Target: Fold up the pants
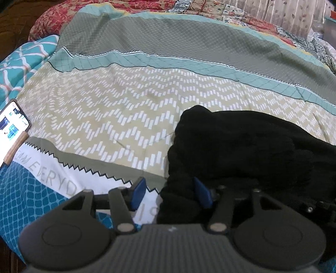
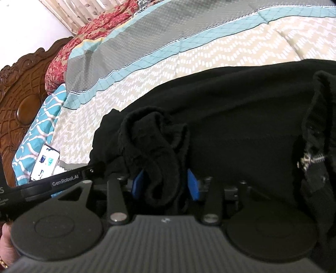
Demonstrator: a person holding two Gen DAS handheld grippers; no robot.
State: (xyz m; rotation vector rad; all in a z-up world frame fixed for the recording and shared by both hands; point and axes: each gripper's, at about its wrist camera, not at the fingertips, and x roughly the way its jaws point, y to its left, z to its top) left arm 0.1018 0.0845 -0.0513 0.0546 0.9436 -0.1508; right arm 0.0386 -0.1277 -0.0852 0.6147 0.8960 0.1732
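Black pants lie bunched on the patterned bedspread, at the right of the left wrist view. My left gripper is open, its blue pads wide apart; an edge of black cloth lies between them against the right pad. In the right wrist view the pants cover the middle and right. My right gripper has a rolled fold of the black cloth between its blue pads, which stand partly apart on it. The left gripper's arm reaches in from the left.
A lit phone lies on the bedspread at the left, also in the right wrist view. A teal pillow and carved wooden headboard are beyond it. A red floral quilt lies at the far side.
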